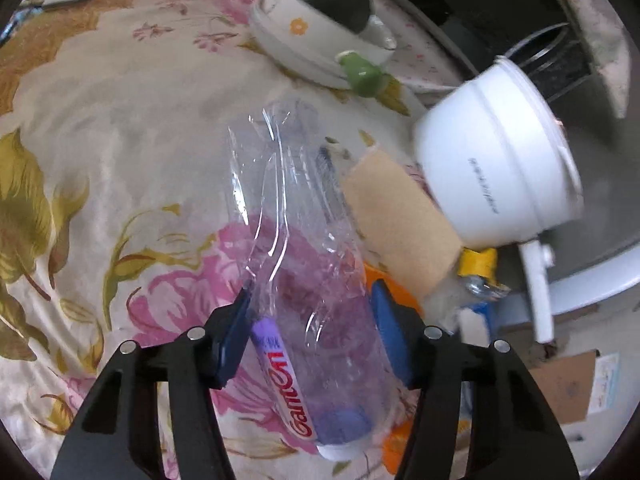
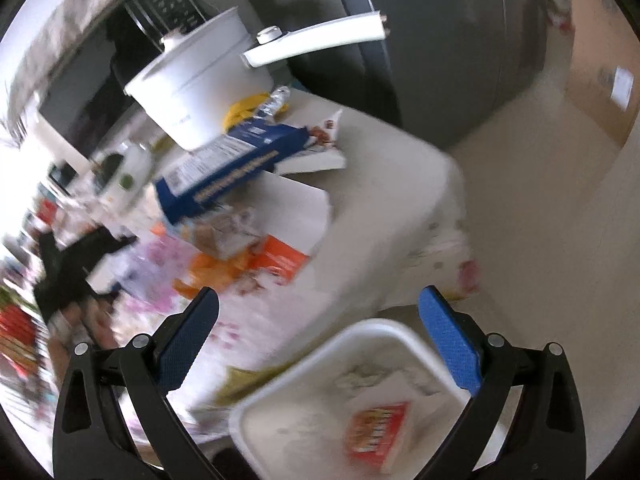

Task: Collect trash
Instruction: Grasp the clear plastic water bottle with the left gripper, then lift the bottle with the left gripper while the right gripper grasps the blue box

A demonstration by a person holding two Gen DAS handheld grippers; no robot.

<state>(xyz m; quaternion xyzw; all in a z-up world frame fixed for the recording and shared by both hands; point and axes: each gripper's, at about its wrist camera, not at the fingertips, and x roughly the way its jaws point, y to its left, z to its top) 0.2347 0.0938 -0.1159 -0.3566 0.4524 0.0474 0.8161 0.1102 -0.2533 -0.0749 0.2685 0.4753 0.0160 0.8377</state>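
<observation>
Left hand-held gripper (image 1: 310, 336) clamped on crushed clear plastic bottle with purple-red label (image 1: 296, 280); blue pads pressing both sides, bottle cap end toward camera, lying over floral-cloth worktop (image 1: 100, 160). White pot with long handle (image 1: 500, 160) and tan cardboard piece (image 1: 400, 220) just beside. Right hand-held gripper (image 2: 320, 344) spread wide, nothing between pads, above white rectangular bin (image 2: 280, 412) holding red wrapper (image 2: 378, 434). View blurry.

Bottle on the tablecloth

The bottle (image 1: 304, 280) is laid on the tablecloth (image 1: 120, 128); the pot (image 1: 500, 160) is set to its right.
</observation>
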